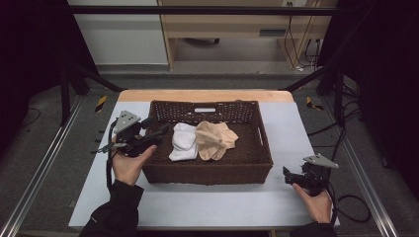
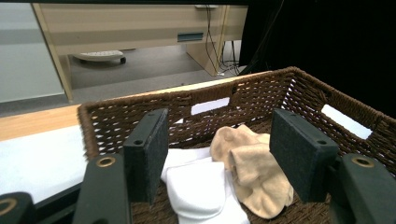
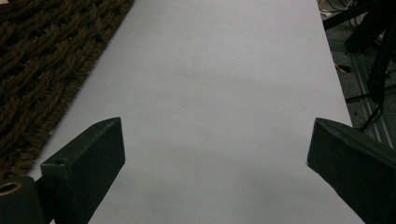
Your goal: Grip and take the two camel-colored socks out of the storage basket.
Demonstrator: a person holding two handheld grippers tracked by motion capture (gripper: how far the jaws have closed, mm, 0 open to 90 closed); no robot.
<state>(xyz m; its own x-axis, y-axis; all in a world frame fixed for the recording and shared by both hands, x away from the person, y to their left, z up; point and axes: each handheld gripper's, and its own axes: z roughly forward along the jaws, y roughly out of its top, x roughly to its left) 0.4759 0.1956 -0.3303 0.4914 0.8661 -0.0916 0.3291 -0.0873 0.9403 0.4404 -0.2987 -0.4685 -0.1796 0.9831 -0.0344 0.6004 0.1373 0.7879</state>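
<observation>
A brown wicker basket [image 1: 257,163] stands in the middle of the white table. Inside it lie a white sock [image 1: 182,142] and a beige sock [image 1: 215,139], side by side and touching. My left gripper [image 1: 160,133] hovers at the basket's left rim, pointing in over it, open, with nothing between its jaws. From the left gripper view the white sock [image 2: 196,186] and the beige sock [image 2: 254,175] lie below and beyond the open jaws. My right gripper [image 1: 288,174] rests low over the table right of the basket, open and empty [image 3: 215,158].
The basket's woven wall [image 3: 37,70] lies close to the left of the right gripper. Bare white table [image 1: 197,202] stretches in front of the basket. Beyond the far edge stand a wooden cabinet [image 1: 237,24] and cables. Metal rails [image 1: 39,173] run beside the table.
</observation>
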